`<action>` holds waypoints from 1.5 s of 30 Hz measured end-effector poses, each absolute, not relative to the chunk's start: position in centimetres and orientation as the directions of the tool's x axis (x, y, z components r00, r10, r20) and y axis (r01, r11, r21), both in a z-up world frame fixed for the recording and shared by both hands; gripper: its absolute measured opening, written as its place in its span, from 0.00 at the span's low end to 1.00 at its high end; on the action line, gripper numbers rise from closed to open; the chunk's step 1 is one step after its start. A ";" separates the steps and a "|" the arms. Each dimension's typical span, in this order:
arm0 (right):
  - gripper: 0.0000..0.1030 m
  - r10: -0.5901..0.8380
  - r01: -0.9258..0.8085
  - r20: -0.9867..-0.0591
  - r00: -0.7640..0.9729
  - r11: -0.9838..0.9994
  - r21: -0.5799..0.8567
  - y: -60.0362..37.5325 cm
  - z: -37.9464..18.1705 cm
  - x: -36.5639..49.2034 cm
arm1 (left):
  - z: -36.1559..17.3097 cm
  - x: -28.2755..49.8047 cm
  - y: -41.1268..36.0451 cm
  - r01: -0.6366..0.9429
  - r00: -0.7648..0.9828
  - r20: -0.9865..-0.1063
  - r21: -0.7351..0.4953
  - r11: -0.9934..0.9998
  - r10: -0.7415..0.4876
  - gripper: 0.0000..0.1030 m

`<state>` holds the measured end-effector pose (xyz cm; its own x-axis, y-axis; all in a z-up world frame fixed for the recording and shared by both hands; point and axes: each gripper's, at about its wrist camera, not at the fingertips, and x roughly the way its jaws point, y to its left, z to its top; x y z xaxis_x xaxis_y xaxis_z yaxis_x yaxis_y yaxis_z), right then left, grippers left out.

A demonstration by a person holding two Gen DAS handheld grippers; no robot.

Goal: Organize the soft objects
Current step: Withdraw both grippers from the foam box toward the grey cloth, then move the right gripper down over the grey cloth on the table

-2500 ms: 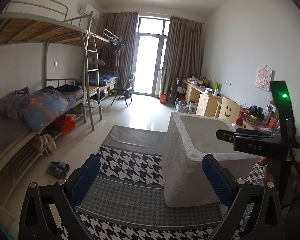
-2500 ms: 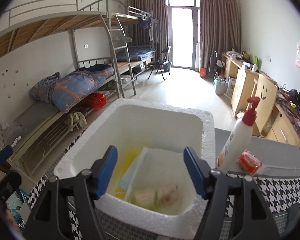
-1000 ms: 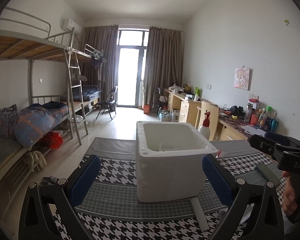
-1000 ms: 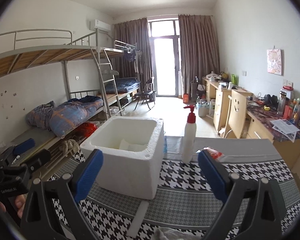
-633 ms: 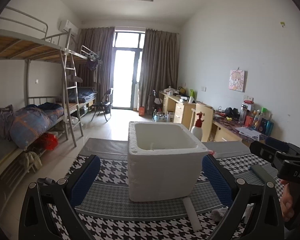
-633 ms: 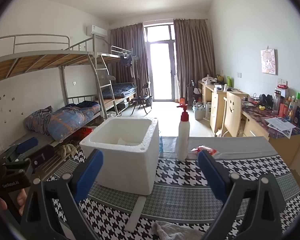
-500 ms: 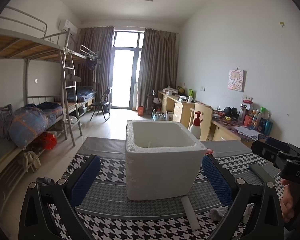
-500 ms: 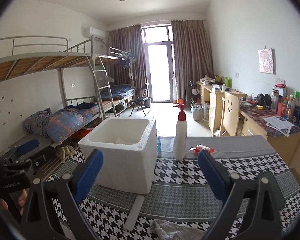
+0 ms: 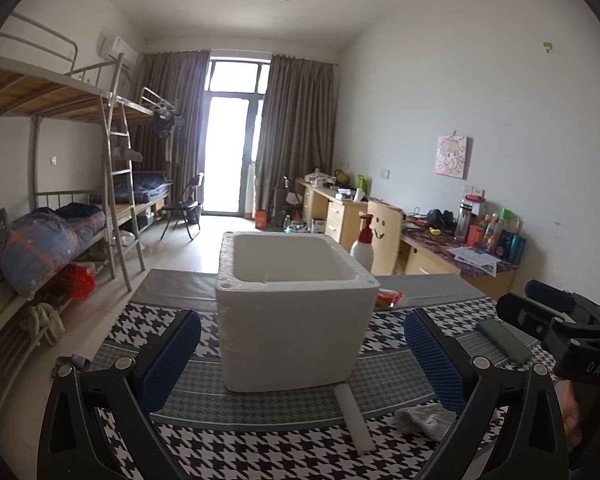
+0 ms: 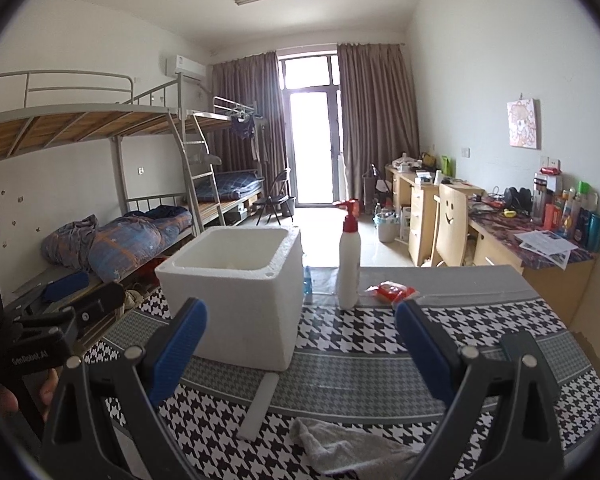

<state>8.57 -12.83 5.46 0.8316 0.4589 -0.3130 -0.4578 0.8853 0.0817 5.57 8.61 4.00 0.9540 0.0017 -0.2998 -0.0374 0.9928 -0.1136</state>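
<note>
Left tongs | held wide, empty, facing foam box | right tongs | held wide above near grey cloth, judged next for collection.

right hand-held gripper | withdrawn from foam box | grey cloth now visible
</note>
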 end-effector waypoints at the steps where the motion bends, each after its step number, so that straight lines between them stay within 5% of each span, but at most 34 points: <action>1: 0.94 0.452 -0.451 -0.316 0.834 0.889 0.081 -13.0 5.3 8.6 | 3.9 5.7 8.4 -0.032 0.952 -0.306 -0.114 0.993 -0.005 0.99; 45: 0.94 0.362 -0.328 -0.415 0.835 0.932 0.153 -18.1 0.9 8.7 | -1.1 9.9 2.7 0.059 0.875 -0.473 -0.109 0.992 -0.104 0.99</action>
<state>8.68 -18.06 0.86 0.8348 0.3619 -0.4149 -0.3283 0.9322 0.1527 9.94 2.68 -1.07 0.8749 -0.1043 -0.4729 0.0593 0.9923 -0.1090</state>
